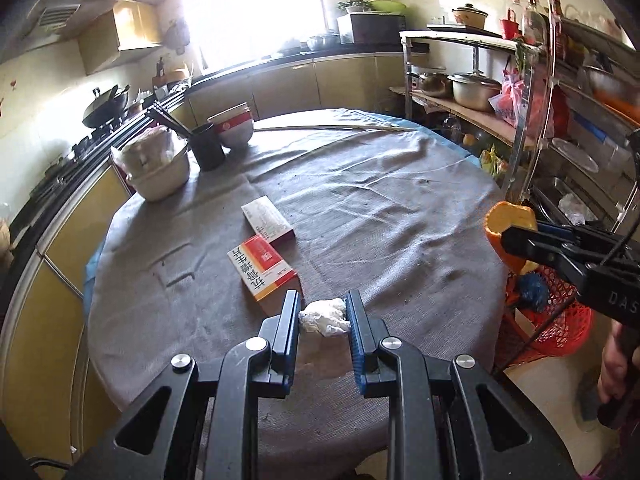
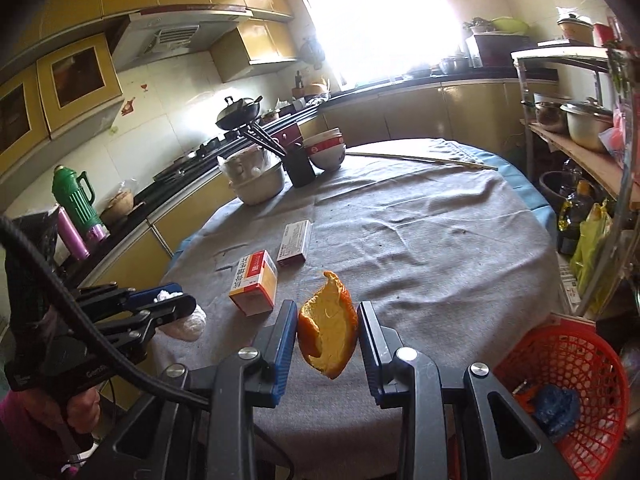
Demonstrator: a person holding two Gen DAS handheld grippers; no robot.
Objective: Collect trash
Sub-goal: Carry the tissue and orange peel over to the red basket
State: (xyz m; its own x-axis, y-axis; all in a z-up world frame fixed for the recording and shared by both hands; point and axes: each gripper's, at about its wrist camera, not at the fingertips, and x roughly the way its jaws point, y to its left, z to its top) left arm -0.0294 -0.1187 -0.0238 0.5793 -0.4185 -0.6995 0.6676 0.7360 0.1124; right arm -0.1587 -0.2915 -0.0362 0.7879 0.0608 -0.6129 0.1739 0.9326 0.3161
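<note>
My left gripper [image 1: 323, 312] is shut on a crumpled white tissue [image 1: 325, 317], lifted above the grey tablecloth near the table's front edge. In the right wrist view that gripper [image 2: 176, 300] shows at the left with the tissue [image 2: 188, 322] bulging below its fingers. My right gripper [image 2: 327, 320] is shut on a large piece of orange peel [image 2: 330, 330], held off the table. From the left wrist view the peel [image 1: 508, 224] hangs at the right past the table's rim, above a red mesh basket [image 1: 560, 320]. The basket [image 2: 572, 364] holds a blue wad and some orange scraps.
Two medicine boxes [image 1: 266, 266] [image 1: 268, 220] lie mid-table. At the back left stand a metal bowl with bagged items [image 1: 160, 168], a black chopstick cup [image 1: 206, 146] and stacked bowls [image 1: 236, 126]. A metal rack with pots [image 1: 476, 88] is right of the table.
</note>
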